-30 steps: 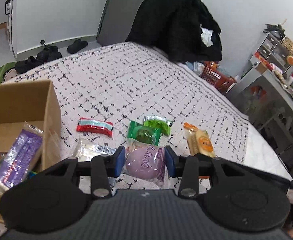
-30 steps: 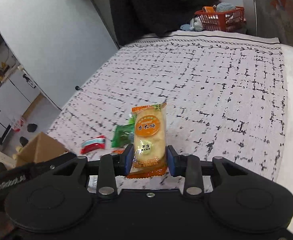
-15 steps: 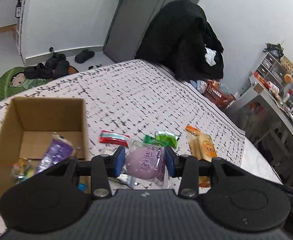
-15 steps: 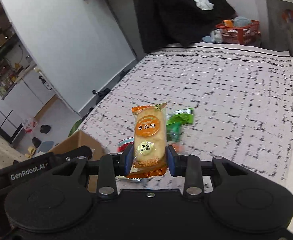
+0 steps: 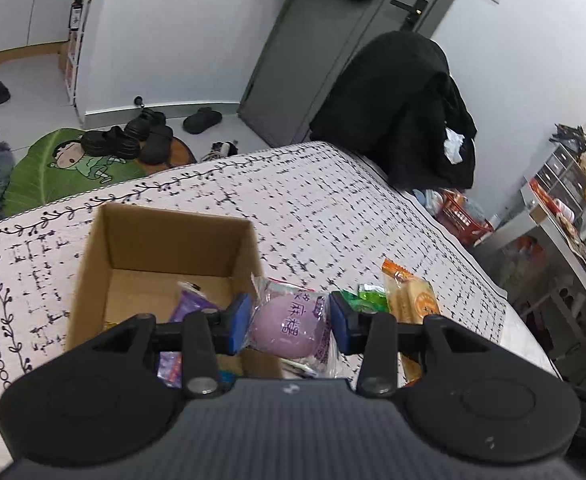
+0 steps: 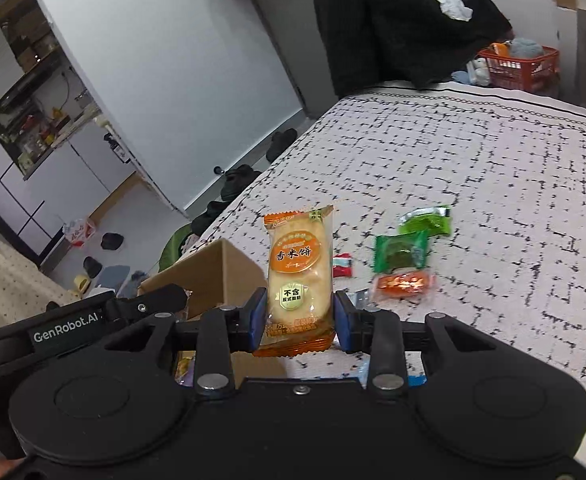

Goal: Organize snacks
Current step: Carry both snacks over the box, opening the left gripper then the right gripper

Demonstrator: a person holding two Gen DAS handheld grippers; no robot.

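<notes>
My left gripper is shut on a purple round snack pack, held over the right rim of the open cardboard box. The box holds a purple packet and other snacks. My right gripper is shut on an orange rice-cracker pack, raised above the table beside the box; this pack also shows in the left wrist view. On the patterned cloth lie two green packs, an orange pack and a red pack.
The table carries a white cloth with black marks. A black coat hangs on a chair at the far end. An orange basket stands on the floor. Shoes and a green mat lie past the table's left side.
Both grippers have moved left toward the cardboard box with their packs. The box now lies directly under and ahead of the left gripper, and the loose snacks have shifted right in view.
</notes>
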